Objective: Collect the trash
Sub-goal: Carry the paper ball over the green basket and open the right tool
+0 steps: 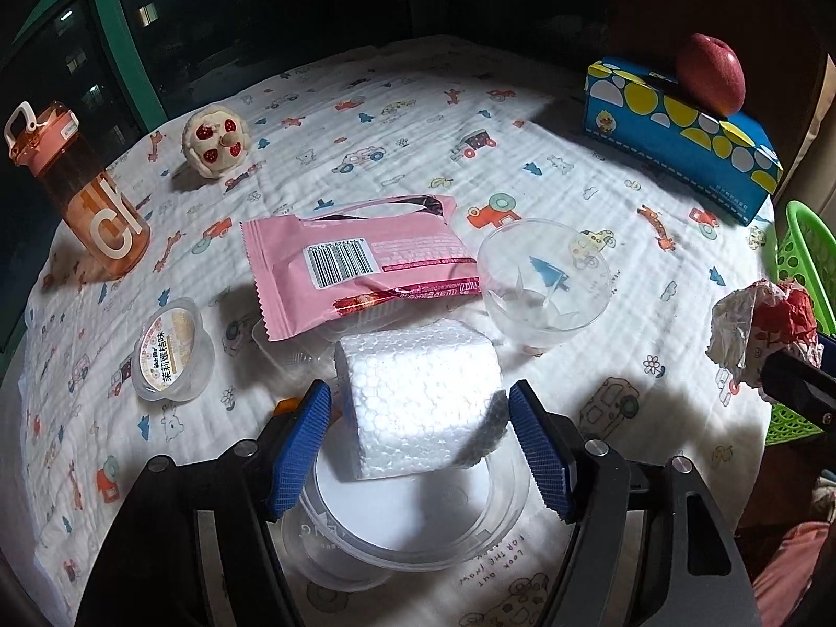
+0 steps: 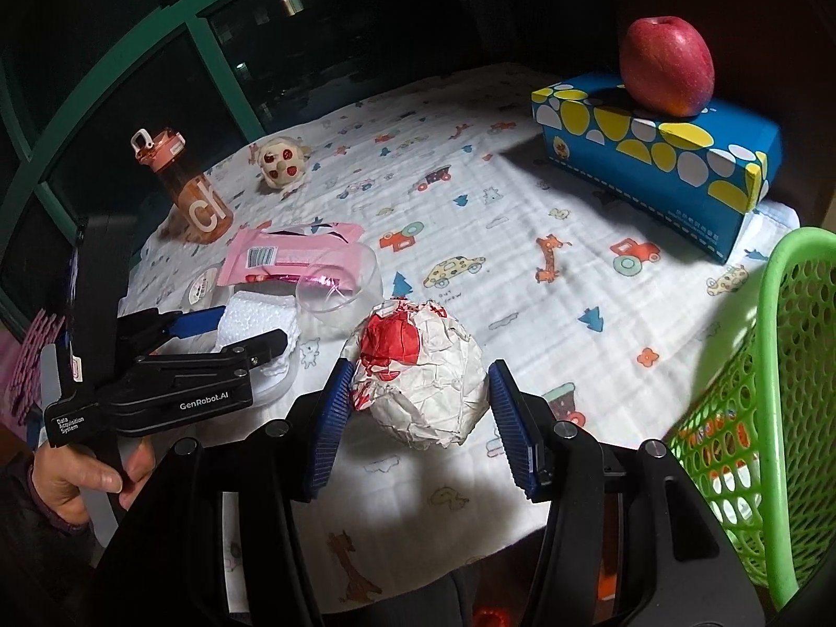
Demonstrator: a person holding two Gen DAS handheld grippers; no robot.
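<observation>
- The left gripper (image 1: 420,433) has its blue ribbed jaws on either side of a white foam block (image 1: 418,397); whether they press on it cannot be told.
- The block is a pebbled, rounded chunk of styrofoam resting on a clear plastic container lid (image 1: 413,517) at the near edge of the counter.
- The right gripper (image 2: 415,413) has its jaws closed against a crumpled white-and-red paper ball (image 2: 423,376), creased all over, with a red patch on its upper left.
- The ball sits above the cartoon-print white cloth (image 2: 470,240), near a green perforated plastic basket (image 2: 773,392).
- A torn pink snack wrapper with a barcode (image 1: 355,266) lies beyond the foam, a clear plastic cup (image 1: 543,282) on its side just beside it.
- A small sealed jelly cup (image 1: 175,350) stands left of the foam.
</observation>
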